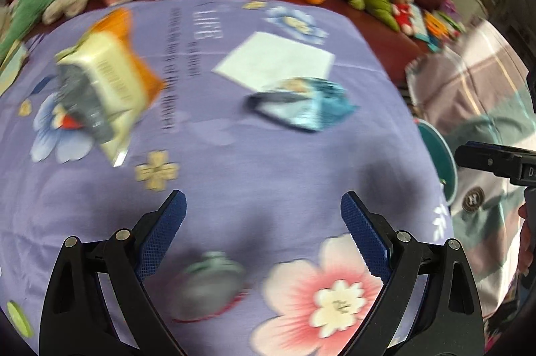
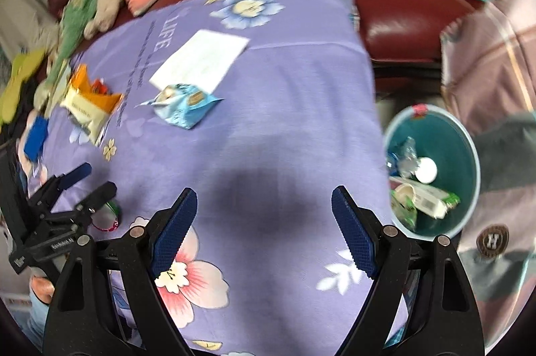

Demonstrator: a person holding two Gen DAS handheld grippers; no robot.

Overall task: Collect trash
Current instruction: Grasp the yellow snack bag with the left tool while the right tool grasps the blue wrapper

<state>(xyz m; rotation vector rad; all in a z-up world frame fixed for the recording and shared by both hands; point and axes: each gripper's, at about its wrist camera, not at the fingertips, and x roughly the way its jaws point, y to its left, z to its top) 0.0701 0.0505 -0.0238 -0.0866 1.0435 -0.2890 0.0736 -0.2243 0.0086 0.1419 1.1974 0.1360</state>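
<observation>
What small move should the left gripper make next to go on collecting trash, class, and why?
Probably lower the left gripper onto the small round wrapper lying on the purple cloth just below its fingers. Its jaws are open and empty, that wrapper is the nearest litter, and the bin beside the table already holds other trash.

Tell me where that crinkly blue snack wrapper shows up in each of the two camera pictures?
Left wrist view: the blue wrapper lies right of centre on the purple cloth, overlapping the near corner of the white paper.
Right wrist view: the blue wrapper sits left of centre, again at the white paper's near edge.
Shared landmark: the white paper.
</observation>
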